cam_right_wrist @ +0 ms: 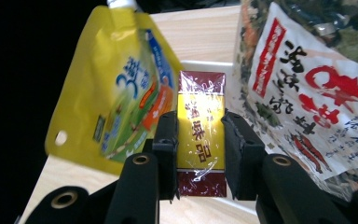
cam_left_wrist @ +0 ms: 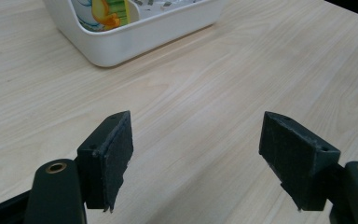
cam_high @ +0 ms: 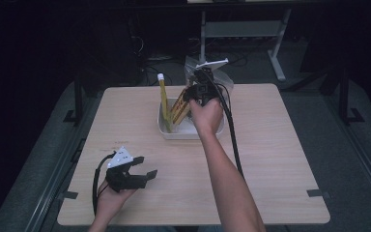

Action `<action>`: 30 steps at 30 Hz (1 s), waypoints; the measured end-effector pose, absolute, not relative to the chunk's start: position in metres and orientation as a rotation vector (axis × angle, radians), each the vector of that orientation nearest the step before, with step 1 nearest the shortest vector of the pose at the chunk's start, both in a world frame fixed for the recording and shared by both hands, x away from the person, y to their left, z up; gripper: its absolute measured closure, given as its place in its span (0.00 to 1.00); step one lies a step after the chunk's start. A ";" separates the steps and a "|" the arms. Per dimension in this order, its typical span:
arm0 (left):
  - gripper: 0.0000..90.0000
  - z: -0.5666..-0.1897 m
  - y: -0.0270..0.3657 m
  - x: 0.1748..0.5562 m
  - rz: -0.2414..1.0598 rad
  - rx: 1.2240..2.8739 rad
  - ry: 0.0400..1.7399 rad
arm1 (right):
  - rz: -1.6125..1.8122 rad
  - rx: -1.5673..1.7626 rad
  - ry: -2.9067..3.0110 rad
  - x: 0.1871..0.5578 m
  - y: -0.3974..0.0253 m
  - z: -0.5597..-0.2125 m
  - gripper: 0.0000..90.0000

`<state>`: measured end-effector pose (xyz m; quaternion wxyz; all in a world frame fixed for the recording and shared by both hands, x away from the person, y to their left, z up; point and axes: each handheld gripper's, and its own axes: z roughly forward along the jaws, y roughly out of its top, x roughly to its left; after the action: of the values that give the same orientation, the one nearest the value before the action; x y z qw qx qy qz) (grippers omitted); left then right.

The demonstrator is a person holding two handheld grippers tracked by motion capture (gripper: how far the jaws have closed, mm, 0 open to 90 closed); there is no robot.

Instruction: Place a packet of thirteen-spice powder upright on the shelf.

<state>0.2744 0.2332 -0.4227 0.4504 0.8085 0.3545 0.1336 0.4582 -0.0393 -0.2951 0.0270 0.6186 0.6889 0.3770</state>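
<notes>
Clamping down on a small red-and-gold box (cam_right_wrist: 200,140), the right gripper (cam_right_wrist: 199,154) is seen with its two black jaws pressed against the box's long sides, the wrapped packet pinched between them. In the high view that right gripper (cam_high: 196,95) is held over the white tub (cam_high: 193,133), which sits on the wooden surface (cam_high: 270,145) toward twelve o'clock from the middle. Through the right gripper view, a yellow spouted pouch (cam_right_wrist: 121,93) is found at nine o'clock of the box, just beside it, and a clear printed bag of dried food (cam_right_wrist: 307,93) at three o'clock, touching or nearly touching the box's edge. From above, the yellow pouch (cam_high: 164,101) is shown standing upright at the tub's nine o'clock wall. Whether the box's lower end is resting on the tub floor cannot be told.

Down at seven o'clock on the surface, well apart from the tub, the left gripper (cam_high: 147,166) is held low by a hand (cam_high: 113,195). Its jaws are spread wide with nothing between them, bare wood being seen in the gap in the left gripper view (cam_left_wrist: 196,158), and a corner of the white tub (cam_left_wrist: 135,37) is caught at eleven o'clock.
</notes>
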 end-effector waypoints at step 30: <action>0.28 -0.422 0.233 0.274 0.334 2.006 0.869 | 1.098 1.936 2.054 0.462 -0.011 -0.315 0.73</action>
<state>0.2743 0.2333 -0.4221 0.4485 0.8108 0.3510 0.1348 0.4616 -0.0115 -0.3154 0.0566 0.6383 0.6770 0.3620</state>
